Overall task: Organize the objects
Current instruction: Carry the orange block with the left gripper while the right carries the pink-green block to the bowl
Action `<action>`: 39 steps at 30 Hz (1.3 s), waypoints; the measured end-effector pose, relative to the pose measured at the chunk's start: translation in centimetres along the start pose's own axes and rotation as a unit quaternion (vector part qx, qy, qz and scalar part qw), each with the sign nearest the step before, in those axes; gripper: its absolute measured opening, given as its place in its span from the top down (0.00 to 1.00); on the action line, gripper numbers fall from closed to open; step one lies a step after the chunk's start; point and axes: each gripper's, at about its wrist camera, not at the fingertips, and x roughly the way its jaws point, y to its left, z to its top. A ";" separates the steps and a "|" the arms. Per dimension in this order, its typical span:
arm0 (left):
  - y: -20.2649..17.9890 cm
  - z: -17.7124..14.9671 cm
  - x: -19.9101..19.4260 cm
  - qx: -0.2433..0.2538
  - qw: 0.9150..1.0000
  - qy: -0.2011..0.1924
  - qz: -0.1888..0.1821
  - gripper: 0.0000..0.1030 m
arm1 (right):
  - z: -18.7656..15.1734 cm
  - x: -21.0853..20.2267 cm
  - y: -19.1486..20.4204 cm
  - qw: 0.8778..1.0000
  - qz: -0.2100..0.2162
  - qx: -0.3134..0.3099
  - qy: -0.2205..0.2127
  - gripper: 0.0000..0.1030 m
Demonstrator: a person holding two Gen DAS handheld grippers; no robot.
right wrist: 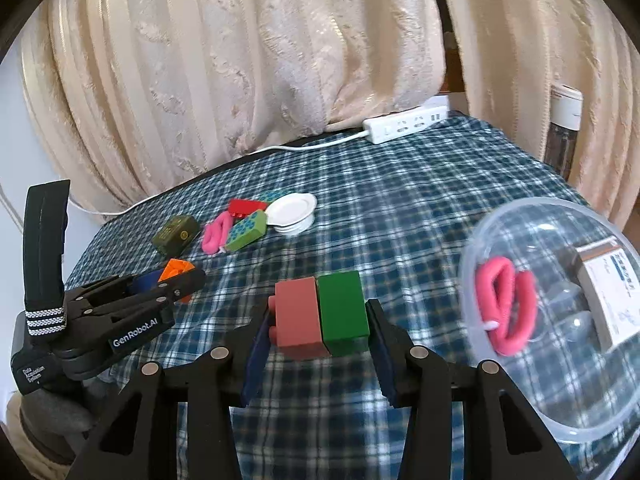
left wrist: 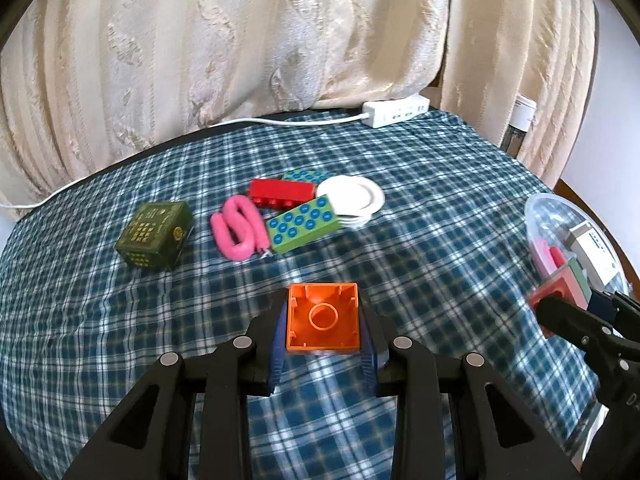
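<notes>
My left gripper [left wrist: 323,322] is shut on an orange brick [left wrist: 322,316], hollow underside facing the camera, above the plaid cloth; it also shows in the right wrist view [right wrist: 176,270]. My right gripper [right wrist: 320,316] is shut on a joined pink-and-green brick pair [right wrist: 322,314], seen at the right edge of the left wrist view [left wrist: 560,292]. A clear plastic bowl [right wrist: 472,320] to the right holds a pink hair tie [right wrist: 506,304] and a white box [right wrist: 612,296]. A pile at mid-table has a green dotted brick [left wrist: 304,226], a red brick [left wrist: 282,192], a pink hair tie [left wrist: 238,232] and white lids [left wrist: 352,200].
A dark green box [left wrist: 154,234] sits left of the pile. A white power strip [left wrist: 396,110] with its cable lies at the table's far edge against cream curtains. A bottle [right wrist: 564,128] stands at the far right.
</notes>
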 end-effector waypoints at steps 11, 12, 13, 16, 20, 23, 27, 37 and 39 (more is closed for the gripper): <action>-3.8 0.7 -0.2 0.036 0.999 0.001 -0.024 0.69 | -0.6 -4.1 -5.5 0.997 -0.051 0.049 -0.038 0.53; -4.2 0.8 -0.1 0.040 0.999 0.001 -0.025 0.69 | -0.6 -4.4 -6.1 0.996 -0.057 0.054 -0.040 0.53; -4.4 0.8 -0.1 0.042 0.999 0.001 -0.026 0.69 | -0.7 -4.7 -6.7 0.995 -0.062 0.058 -0.042 0.53; -5.2 0.9 -0.1 0.049 0.998 0.002 -0.029 0.69 | -1.0 -5.2 -8.2 0.993 -0.077 0.071 -0.046 0.53; -6.3 1.0 -0.2 0.059 0.998 0.003 -0.033 0.69 | -1.3 -5.7 -9.8 0.991 -0.088 0.082 -0.050 0.53; -7.1 1.1 -0.3 0.067 0.997 0.002 -0.036 0.69 | -1.6 -6.1 -10.6 0.990 -0.097 0.085 -0.052 0.53; -8.3 1.3 -0.5 0.077 0.996 -0.001 -0.040 0.69 | -2.0 -6.3 -11.7 0.989 -0.108 0.091 -0.052 0.53; -11.5 1.6 -0.7 0.100 0.993 -0.001 -0.061 0.69 | -3.1 -6.8 -14.4 0.985 -0.122 0.111 -0.051 0.53; -12.2 1.8 -0.7 0.104 0.992 -0.002 -0.065 0.69 | -3.3 -6.6 -14.8 0.984 -0.124 0.115 -0.051 0.53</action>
